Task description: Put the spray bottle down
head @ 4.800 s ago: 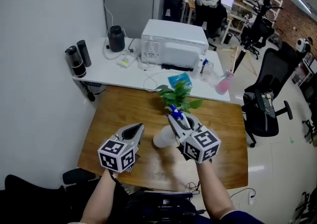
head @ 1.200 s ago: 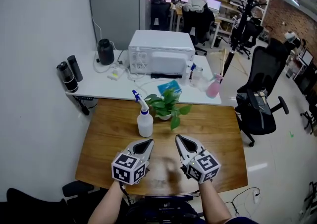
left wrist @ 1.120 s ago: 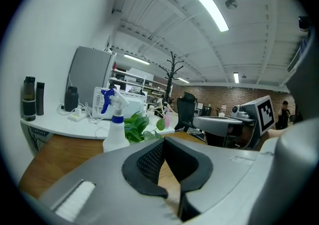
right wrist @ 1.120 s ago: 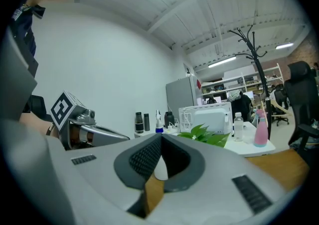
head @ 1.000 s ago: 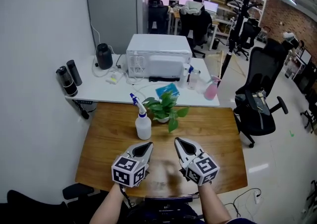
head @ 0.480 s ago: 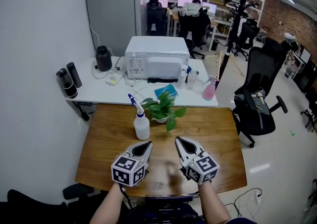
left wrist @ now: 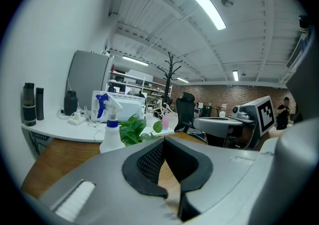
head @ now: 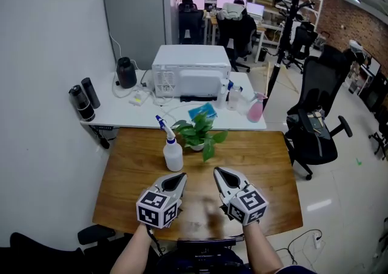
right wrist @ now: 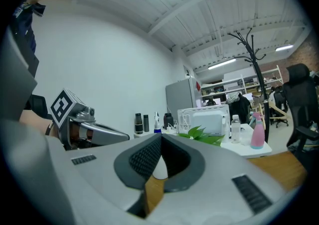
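Head view: the spray bottle [head: 173, 153] stands upright on the wooden table [head: 260, 163], just left of the potted plant [head: 201, 136]. It has a white body, a blue collar and a white-and-blue trigger head. The left gripper [head: 180, 176] and the right gripper [head: 217, 172] hover on the person's side of the plant, clear of the bottle.

Left gripper view: the jaws meet at their tips with nothing between them, and the bottle stands left of the plant.

Right gripper view: the jaws are together and empty. The bottle's white body shows behind them, left of the plant's leaves.

I see a wooden counter [head: 267, 163] at mid-frame. A white spray bottle [head: 172, 153] stands upright near its upper left edge, with a potted plant [head: 197, 135] just to the right. Above, a white counter [head: 112, 108] bears a microwave [head: 192, 73], a black kettle [head: 125, 73] and a pink spray bottle [head: 254, 109].
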The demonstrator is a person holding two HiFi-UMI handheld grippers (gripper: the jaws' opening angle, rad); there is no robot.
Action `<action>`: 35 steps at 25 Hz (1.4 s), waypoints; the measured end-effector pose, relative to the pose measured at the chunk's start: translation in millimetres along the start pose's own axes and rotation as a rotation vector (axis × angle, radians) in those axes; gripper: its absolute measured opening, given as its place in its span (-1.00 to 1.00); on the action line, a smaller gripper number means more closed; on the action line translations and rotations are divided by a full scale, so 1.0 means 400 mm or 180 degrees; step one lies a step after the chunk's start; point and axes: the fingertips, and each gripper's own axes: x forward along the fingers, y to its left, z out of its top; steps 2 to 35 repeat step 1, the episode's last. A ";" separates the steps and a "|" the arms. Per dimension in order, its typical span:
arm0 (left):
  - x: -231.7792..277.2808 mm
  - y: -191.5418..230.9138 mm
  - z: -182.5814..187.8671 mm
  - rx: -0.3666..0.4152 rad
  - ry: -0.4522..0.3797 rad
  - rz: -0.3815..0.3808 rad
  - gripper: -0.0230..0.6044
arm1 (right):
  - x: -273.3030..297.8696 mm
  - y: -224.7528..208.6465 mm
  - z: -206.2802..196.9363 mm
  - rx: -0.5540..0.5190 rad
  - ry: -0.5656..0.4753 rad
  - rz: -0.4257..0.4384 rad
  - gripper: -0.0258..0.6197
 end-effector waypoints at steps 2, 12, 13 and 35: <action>0.000 -0.001 0.000 0.0001 0.0000 -0.0002 -0.90 | 0.000 0.000 0.000 -0.0002 0.0002 0.0002 -0.92; 0.000 -0.001 0.000 0.0001 0.0000 -0.0002 -0.90 | 0.000 0.000 0.000 -0.0002 0.0002 0.0002 -0.92; 0.000 -0.001 0.000 0.0001 0.0000 -0.0002 -0.90 | 0.000 0.000 0.000 -0.0002 0.0002 0.0002 -0.92; 0.000 -0.001 0.000 0.0001 0.0000 -0.0002 -0.90 | 0.000 0.000 0.000 -0.0002 0.0002 0.0002 -0.92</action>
